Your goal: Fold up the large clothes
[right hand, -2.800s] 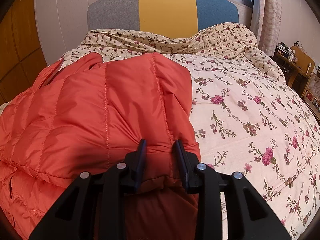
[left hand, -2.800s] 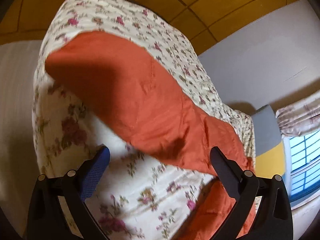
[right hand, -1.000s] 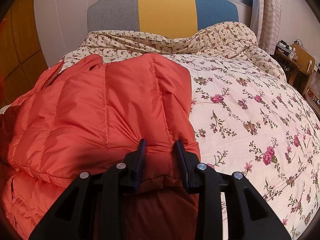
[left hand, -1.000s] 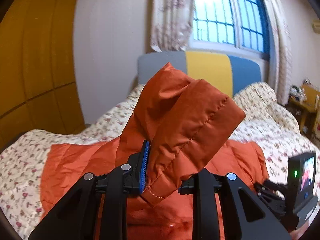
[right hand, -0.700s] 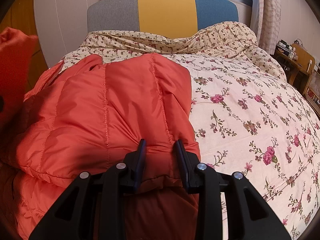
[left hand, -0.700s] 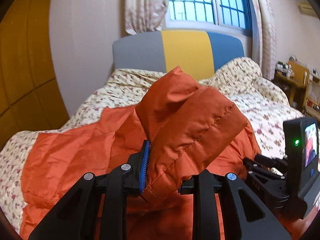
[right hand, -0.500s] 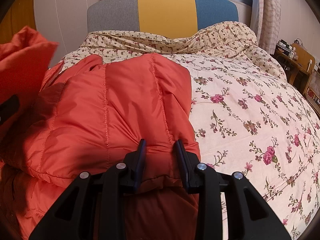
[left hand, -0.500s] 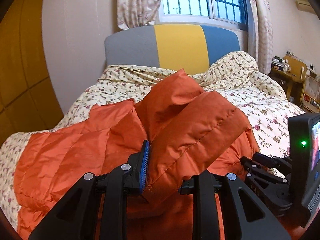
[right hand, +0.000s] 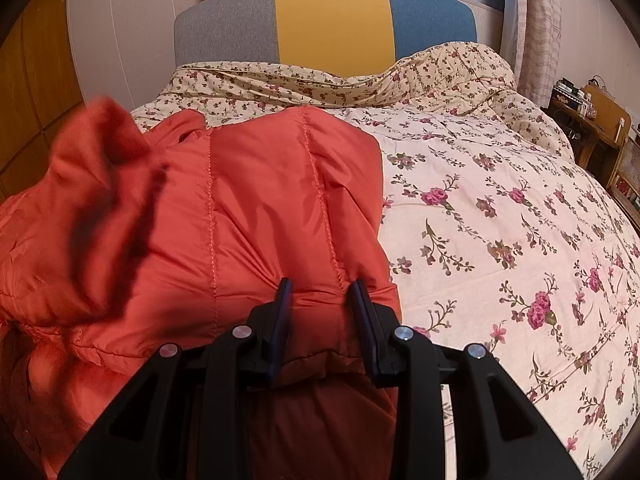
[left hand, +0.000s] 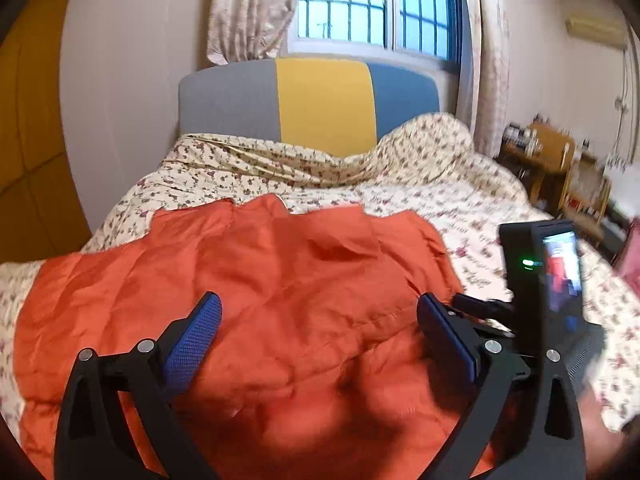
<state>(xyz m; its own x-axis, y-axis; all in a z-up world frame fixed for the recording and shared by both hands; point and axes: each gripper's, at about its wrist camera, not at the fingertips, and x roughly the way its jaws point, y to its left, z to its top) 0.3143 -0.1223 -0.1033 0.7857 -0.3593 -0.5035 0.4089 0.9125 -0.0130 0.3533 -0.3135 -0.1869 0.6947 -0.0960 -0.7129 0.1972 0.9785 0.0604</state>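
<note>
Jacket (right hand: 260, 216) in orange quilted down lies spread across the left half of a bed, resting on a floral quilt (right hand: 500, 208) that covers the mattress up to a grey, yellow and blue headboard (right hand: 328, 20). The right gripper (right hand: 320, 296) is clamped on the jacket's near edge, a thick roll of padded fabric bunched between its narrowly set fingers, apparently to pin that side down so the slippery shell does not slide while the other side is worked. The left gripper (left hand: 320, 320) hovers over the middle of the garment with its blue-padded fingers (left hand: 192, 340) spread wide and nothing between them; the fabric beneath looks loosely settled, which suggests a flap has been laid inward and let go. In the right wrist view a blurred orange lump (right hand: 92, 200), likely a sleeve or hood, sits at the left side of the jacket. The small screen of the other gripper's unit (left hand: 556, 276) shows at the right edge of the left wrist view, so the two tools work near each other. A barred window (left hand: 376, 4) with patterned curtains stands behind the headboard, and wooden furniture (left hand: 560, 168) lines the right wall. The fold looks partly done, with smoothing and a further fold probably ahead.
</note>
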